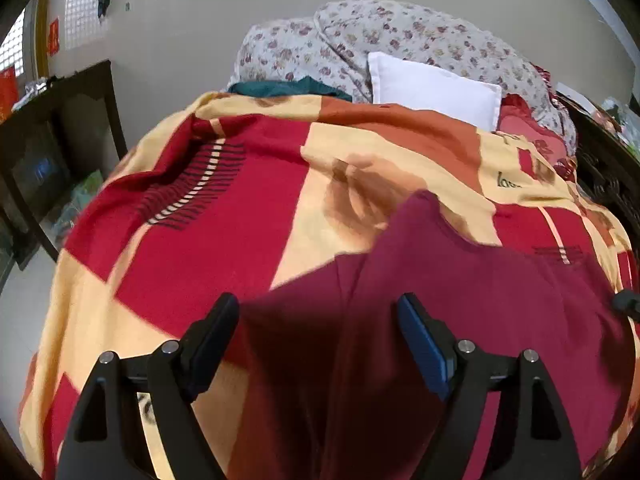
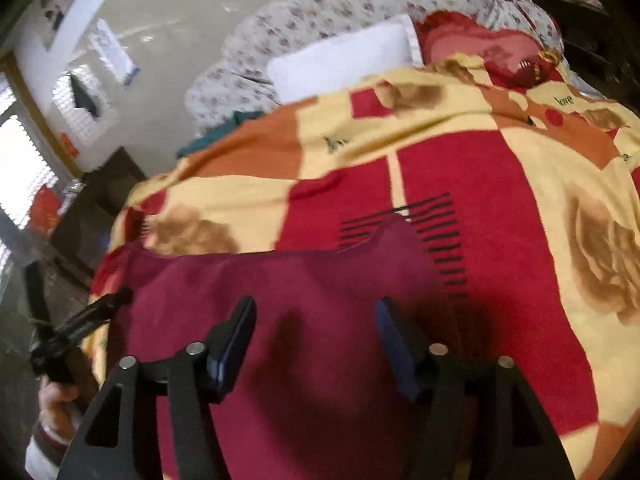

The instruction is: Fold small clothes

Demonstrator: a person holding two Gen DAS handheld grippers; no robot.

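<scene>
Both the left tongs point(image 1: 320, 340) and the right tongs point(image 2: 316, 336) hang spread and empty just above the maroon garment point(image 1: 460, 292), which lies flat on the bedspread point(image 1: 200, 208) ahead; soft, light and limp, it is probably best pinched at an edge or corner.

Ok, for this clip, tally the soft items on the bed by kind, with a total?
Maroon garment: 1
Patterned red-and-yellow blanket: 1
White pillow: 1
Floral quilt: 1
Teal cloth: 1
Red-and-pink cushion: 1
Total: 6
</scene>
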